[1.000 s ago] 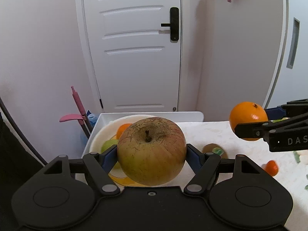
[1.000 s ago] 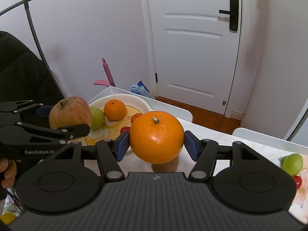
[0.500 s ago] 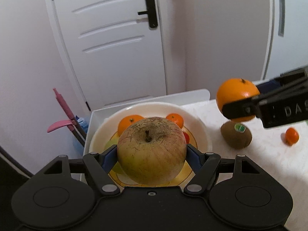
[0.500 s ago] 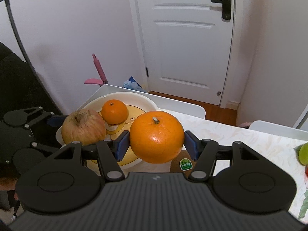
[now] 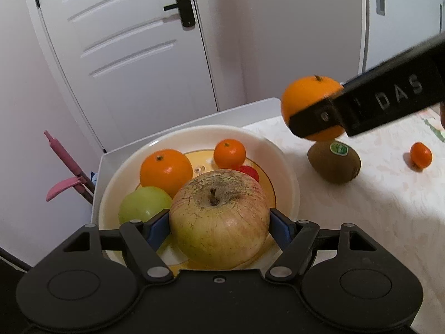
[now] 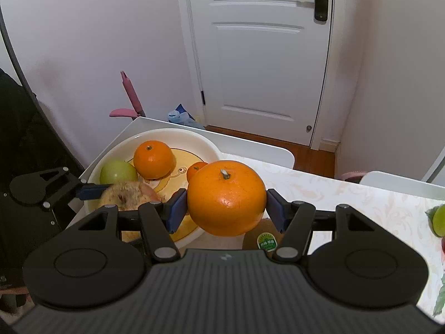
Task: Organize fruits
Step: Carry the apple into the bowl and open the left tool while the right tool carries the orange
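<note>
The apple [image 5: 219, 218] sits clamped in the left gripper [image 5: 219, 222], low over the near side of the bowl [image 5: 286, 161]; set it down on bare bowl floor before letting go (the green fruit [image 5: 143, 204] crowds its left). Just right, the right gripper [image 6: 225, 208] grips the big orange [image 6: 226, 197] above the kiwi [image 5: 333, 162] on the table [image 5: 375, 208].

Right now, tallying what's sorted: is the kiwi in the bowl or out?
Out. The kiwi lies on the table beside the bowl.
</note>
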### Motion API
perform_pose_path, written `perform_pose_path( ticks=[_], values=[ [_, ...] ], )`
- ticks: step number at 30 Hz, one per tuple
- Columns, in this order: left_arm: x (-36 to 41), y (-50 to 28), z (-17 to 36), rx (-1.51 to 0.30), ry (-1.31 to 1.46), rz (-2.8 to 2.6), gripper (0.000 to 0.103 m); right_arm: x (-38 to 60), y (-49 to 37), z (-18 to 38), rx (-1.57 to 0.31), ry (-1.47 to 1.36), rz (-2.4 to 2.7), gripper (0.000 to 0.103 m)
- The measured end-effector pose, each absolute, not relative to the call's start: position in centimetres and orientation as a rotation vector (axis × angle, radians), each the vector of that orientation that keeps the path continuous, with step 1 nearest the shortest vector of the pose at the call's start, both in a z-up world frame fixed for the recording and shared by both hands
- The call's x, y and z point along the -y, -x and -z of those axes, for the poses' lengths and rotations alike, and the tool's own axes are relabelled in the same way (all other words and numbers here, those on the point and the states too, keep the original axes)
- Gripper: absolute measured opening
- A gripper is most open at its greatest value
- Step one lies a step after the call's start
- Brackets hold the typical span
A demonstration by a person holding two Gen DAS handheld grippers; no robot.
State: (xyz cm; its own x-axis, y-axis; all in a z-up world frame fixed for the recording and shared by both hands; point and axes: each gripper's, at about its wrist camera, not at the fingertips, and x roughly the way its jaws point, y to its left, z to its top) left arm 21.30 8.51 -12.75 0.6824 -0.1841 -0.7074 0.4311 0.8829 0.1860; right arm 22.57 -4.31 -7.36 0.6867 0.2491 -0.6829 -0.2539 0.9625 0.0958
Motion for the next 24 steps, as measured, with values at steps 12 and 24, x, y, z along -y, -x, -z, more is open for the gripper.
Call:
perform_pose_path(
  ticks=[12,24],
  values=[
    [-11.3,-20.2,10.6,-0.682,-0.262,0.287,0.100,2.5,-24.3,6.7,-0.750,0.041,-0.352,0.076],
    [-14.2,-19.7,9.7,-0.687,-0.179,0.216,0.100,-0.9,-27.1,8.2,-0.769,0.052,-0.431,0.076]
  ],
)
